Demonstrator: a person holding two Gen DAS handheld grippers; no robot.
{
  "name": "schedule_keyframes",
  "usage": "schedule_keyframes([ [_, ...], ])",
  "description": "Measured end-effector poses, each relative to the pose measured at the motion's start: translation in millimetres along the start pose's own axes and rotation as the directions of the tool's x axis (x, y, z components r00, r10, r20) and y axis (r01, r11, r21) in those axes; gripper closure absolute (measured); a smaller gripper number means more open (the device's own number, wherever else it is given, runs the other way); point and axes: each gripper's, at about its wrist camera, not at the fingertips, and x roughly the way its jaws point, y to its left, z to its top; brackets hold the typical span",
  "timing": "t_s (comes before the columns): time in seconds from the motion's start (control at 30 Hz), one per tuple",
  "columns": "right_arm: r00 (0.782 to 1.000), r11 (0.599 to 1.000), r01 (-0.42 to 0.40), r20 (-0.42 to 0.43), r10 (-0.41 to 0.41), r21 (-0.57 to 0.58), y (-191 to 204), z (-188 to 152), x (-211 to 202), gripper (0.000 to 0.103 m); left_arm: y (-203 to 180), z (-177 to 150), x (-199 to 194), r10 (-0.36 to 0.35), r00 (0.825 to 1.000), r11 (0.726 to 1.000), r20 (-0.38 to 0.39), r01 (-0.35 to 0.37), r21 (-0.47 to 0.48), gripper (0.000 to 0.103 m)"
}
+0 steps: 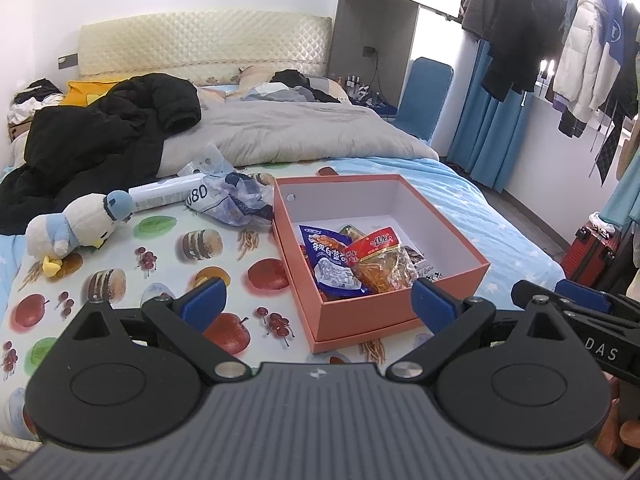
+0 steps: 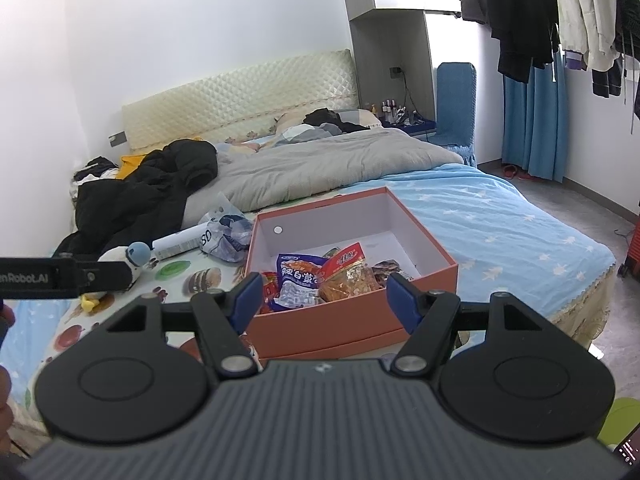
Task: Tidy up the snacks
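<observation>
Holding both grippers apart and empty, I see the square orange cardboard box [image 1: 356, 312] just ahead of my left gripper [image 1: 318, 300] and right gripper [image 2: 320, 294], crinkly snack bags [image 1: 340, 264] lying flat inside, long sides pointing away.

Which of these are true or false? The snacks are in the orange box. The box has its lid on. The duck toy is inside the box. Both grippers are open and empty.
1. Snack packets lie in the orange box: true.
2. The box has its lid on: false, it is open on top.
3. The duck toy is inside the box: false, it lies on the bed beside it.
4. The left gripper and right gripper are open and empty: true.
</observation>
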Motion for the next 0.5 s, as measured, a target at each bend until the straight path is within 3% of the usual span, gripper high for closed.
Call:
schedule_keyframes([
  [0.5, 1.0, 1.0, -0.004, 0.005, 0.004, 0.009, 1.7, 1.3, -0.4, 0.033, -3.4, 1.3, -0.2, -0.009, 1.0, 1.0, 0.002, 0.009, 0.0, 0.003],
])
